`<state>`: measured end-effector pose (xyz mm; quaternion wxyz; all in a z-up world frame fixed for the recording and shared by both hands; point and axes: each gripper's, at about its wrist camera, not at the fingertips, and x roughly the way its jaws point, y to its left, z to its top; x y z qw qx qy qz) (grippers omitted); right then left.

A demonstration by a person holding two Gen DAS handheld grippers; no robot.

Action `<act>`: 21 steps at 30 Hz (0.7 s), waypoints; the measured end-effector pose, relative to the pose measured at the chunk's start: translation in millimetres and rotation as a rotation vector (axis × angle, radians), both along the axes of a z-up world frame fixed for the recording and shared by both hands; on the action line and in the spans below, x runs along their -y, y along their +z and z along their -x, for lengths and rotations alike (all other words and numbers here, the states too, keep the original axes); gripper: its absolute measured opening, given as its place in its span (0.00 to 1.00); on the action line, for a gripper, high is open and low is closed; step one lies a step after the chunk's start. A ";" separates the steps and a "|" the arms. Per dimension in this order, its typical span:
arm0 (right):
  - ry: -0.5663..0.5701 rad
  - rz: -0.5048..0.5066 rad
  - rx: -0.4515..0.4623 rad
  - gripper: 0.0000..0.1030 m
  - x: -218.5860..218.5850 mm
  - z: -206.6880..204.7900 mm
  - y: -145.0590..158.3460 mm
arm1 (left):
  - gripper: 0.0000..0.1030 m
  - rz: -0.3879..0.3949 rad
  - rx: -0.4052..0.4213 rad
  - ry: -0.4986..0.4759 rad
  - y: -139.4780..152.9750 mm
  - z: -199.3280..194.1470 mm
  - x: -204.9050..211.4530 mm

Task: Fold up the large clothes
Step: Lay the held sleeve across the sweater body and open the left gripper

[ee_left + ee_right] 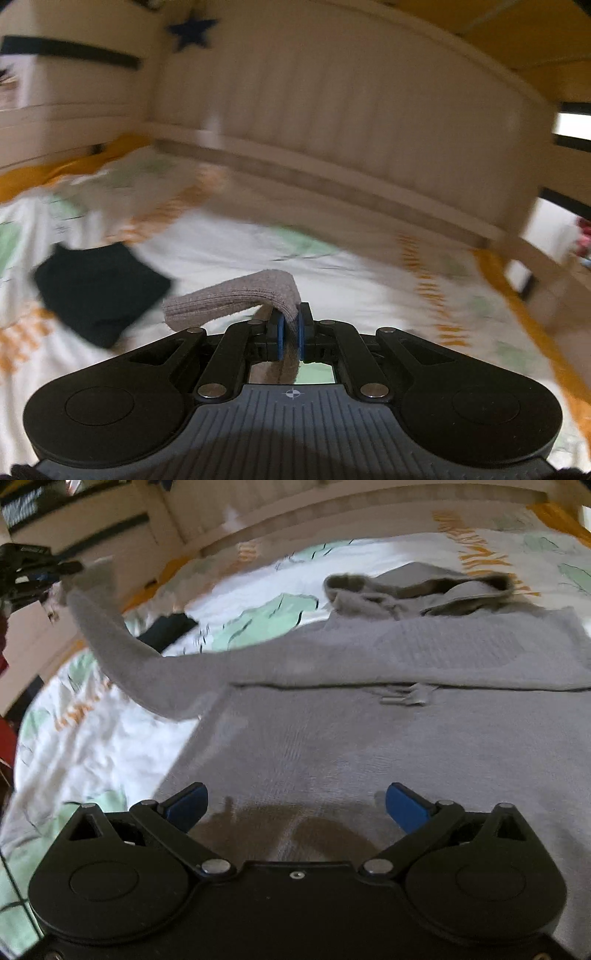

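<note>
A grey knit hoodie lies flat on the bed, hood at the far side. Its left sleeve is lifted and stretched up to the left, where my left gripper holds it. In the left wrist view my left gripper is shut on the grey sleeve cuff, which folds over the blue pads above the bed. My right gripper is open and empty, low over the hoodie's body, blue fingertips spread wide.
The bedsheet is white with green and orange prints. A black folded garment lies on it to the left, also in the right wrist view. A cream padded headboard and bed rail stand behind.
</note>
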<state>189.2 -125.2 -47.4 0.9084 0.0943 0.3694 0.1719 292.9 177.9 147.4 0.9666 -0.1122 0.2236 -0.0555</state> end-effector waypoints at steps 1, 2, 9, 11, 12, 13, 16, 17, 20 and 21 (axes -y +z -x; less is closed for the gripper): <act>-0.005 -0.002 0.003 0.99 5.8 4.7 4.6 | 0.06 -0.002 0.005 -0.032 2.6 -1.8 17.5; -0.008 -0.004 0.007 0.99 11.6 9.3 8.3 | 0.06 -0.008 0.011 -0.059 2.4 -3.2 32.1; -0.042 0.005 0.016 0.99 50.4 38.7 18.4 | 0.06 0.010 -0.047 -0.208 -40.1 -28.4 142.2; -0.052 0.012 0.017 0.99 59.4 44.5 18.0 | 0.06 0.024 -0.088 -0.238 -60.8 -33.8 169.8; -0.058 0.014 0.015 0.99 63.7 47.0 17.3 | 0.06 0.027 -0.107 -0.253 -70.6 -35.9 183.7; -0.063 0.015 0.013 0.99 67.2 49.3 16.1 | 0.06 0.027 -0.125 -0.267 -82.9 -37.8 197.2; -0.081 0.010 0.002 0.99 78.6 52.6 11.1 | 0.08 -0.003 -0.168 -0.296 -113.8 -40.3 228.0; -0.086 0.010 -0.004 0.99 81.8 52.8 9.1 | 0.08 -0.014 -0.179 -0.303 -124.2 -40.9 233.0; -0.107 0.006 -0.026 0.99 90.8 52.5 2.8 | 0.15 -0.039 -0.223 -0.339 -154.2 -42.2 247.2; -0.114 0.003 -0.033 0.99 93.4 53.2 0.8 | 0.29 -0.046 -0.240 -0.348 -157.6 -35.7 249.4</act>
